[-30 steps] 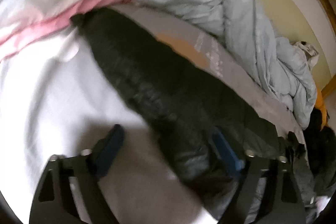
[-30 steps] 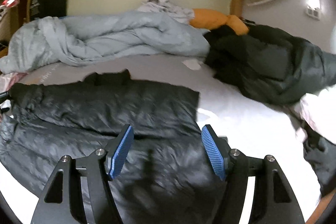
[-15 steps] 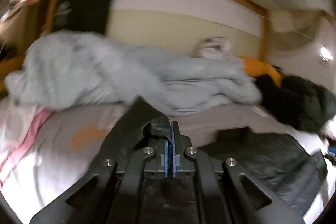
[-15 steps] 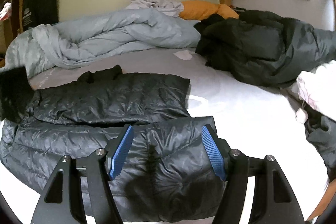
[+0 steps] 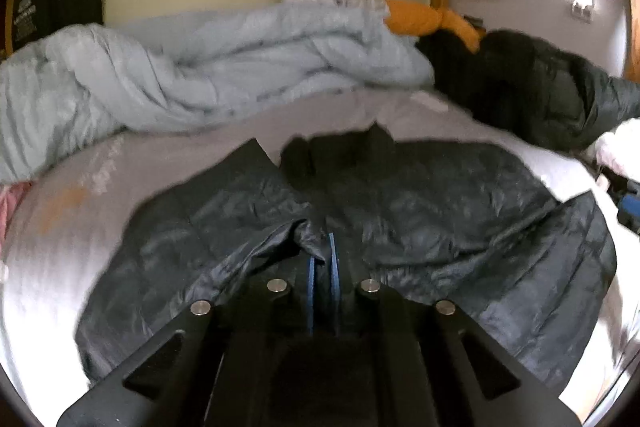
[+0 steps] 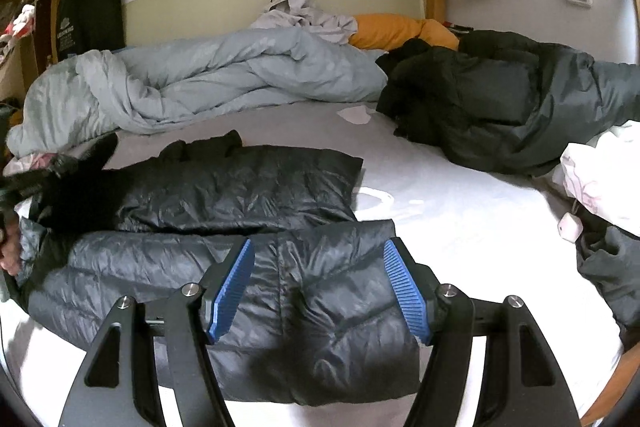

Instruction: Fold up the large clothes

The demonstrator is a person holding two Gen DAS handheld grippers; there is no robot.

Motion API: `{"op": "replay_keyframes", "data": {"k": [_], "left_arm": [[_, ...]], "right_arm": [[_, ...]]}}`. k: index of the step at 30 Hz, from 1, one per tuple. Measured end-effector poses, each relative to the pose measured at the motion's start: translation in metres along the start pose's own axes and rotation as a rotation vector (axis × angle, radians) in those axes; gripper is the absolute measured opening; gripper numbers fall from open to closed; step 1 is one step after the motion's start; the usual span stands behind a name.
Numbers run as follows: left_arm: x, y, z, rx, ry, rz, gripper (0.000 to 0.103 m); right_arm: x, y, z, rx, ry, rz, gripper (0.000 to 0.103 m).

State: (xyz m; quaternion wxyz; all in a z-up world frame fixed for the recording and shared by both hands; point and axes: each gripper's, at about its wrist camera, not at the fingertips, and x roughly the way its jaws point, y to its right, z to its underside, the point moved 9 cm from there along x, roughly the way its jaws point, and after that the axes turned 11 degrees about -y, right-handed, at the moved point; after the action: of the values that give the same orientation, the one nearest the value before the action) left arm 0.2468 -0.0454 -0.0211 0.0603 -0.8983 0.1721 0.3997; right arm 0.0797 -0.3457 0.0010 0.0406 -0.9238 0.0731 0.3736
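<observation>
A black puffer jacket [image 6: 248, 199] lies spread on the white bed [image 6: 460, 211], its near half folded over. It also shows in the left wrist view [image 5: 432, 203]. My left gripper [image 5: 323, 259] is shut on a fold of the jacket's fabric [image 5: 288, 235], likely a sleeve, and holds it above the jacket. In the right wrist view the left gripper is a dark blur [image 6: 60, 183] at the far left. My right gripper [image 6: 318, 287] is open and empty, its blue pads [image 6: 234, 287] hovering over the jacket's near hem.
A crumpled light blue duvet [image 6: 208, 83] lies along the back wall. A dark green coat [image 6: 512, 107] is heaped at the right, with an orange pillow [image 6: 396, 27] behind. White clothing [image 6: 600, 163] and a small white device [image 6: 570, 227] sit at the right edge.
My left gripper went from open over the sleeve to shut on it, then lifted and carried it across over the jacket. My right gripper pulled back slightly and stayed open.
</observation>
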Motion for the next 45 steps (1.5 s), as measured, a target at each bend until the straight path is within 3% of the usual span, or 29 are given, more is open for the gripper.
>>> {"op": "replay_keyframes", "data": {"k": [1, 3, 4, 5, 10, 13, 17, 21, 26, 28, 30, 40, 42, 43, 44, 45], "left_arm": [[0.004, 0.002, 0.005, 0.003, -0.016, 0.003, 0.010], [0.006, 0.006, 0.014, 0.004, -0.033, 0.004, 0.030], [0.004, 0.007, 0.017, 0.000, -0.031, 0.007, 0.049], [-0.001, 0.007, 0.020, -0.004, -0.024, 0.008, 0.059], [-0.046, 0.007, 0.042, 0.022, 0.047, 0.003, 0.077], [-0.080, -0.011, 0.053, 0.002, 0.118, -0.012, 0.082], [-0.112, -0.052, 0.058, -0.064, 0.180, -0.050, 0.082], [-0.120, -0.092, 0.058, -0.165, 0.184, -0.044, 0.083], [-0.094, -0.145, 0.072, -0.369, 0.074, 0.022, 0.084], [-0.082, -0.174, 0.086, -0.482, 0.023, -0.059, 0.084], [-0.075, -0.191, 0.094, -0.536, 0.007, -0.069, 0.083], [-0.035, -0.196, 0.118, -0.781, -0.138, 0.275, 0.081], [-0.025, -0.196, 0.122, -0.821, -0.163, 0.323, 0.059], [-0.020, -0.194, 0.123, -0.830, -0.174, 0.354, 0.033], [-0.018, -0.192, 0.123, -0.832, -0.178, 0.368, 0.018], [-0.020, -0.192, 0.122, -0.831, -0.163, 0.363, 0.017]], "right_arm": [[0.000, 0.002, 0.000, 0.005, -0.002, -0.003, 0.069], [0.000, 0.004, 0.001, 0.014, -0.005, -0.006, 0.069], [-0.001, 0.004, 0.001, 0.017, -0.005, -0.007, 0.069], [-0.001, 0.004, 0.001, 0.018, -0.005, -0.007, 0.069], [-0.007, -0.005, 0.000, -0.005, 0.005, -0.010, 0.070], [-0.013, -0.018, -0.005, -0.040, 0.021, -0.003, 0.070], [-0.019, -0.046, -0.015, -0.069, 0.041, -0.028, 0.070], [-0.025, -0.088, -0.025, -0.127, 0.060, -0.062, 0.069], [-0.034, -0.142, -0.029, -0.233, 0.091, -0.069, 0.070], [-0.033, -0.160, -0.029, -0.252, 0.090, -0.083, 0.070], [-0.029, -0.178, -0.027, -0.276, 0.078, -0.097, 0.070], [-0.017, -0.277, -0.019, -0.404, 0.059, -0.190, 0.070], [-0.018, -0.292, -0.018, -0.429, 0.063, -0.196, 0.070], [-0.019, -0.298, -0.018, -0.443, 0.064, -0.197, 0.070], [-0.019, -0.304, -0.017, -0.456, 0.066, -0.199, 0.070], [-0.019, -0.310, -0.017, -0.468, 0.066, -0.201, 0.070]]}}
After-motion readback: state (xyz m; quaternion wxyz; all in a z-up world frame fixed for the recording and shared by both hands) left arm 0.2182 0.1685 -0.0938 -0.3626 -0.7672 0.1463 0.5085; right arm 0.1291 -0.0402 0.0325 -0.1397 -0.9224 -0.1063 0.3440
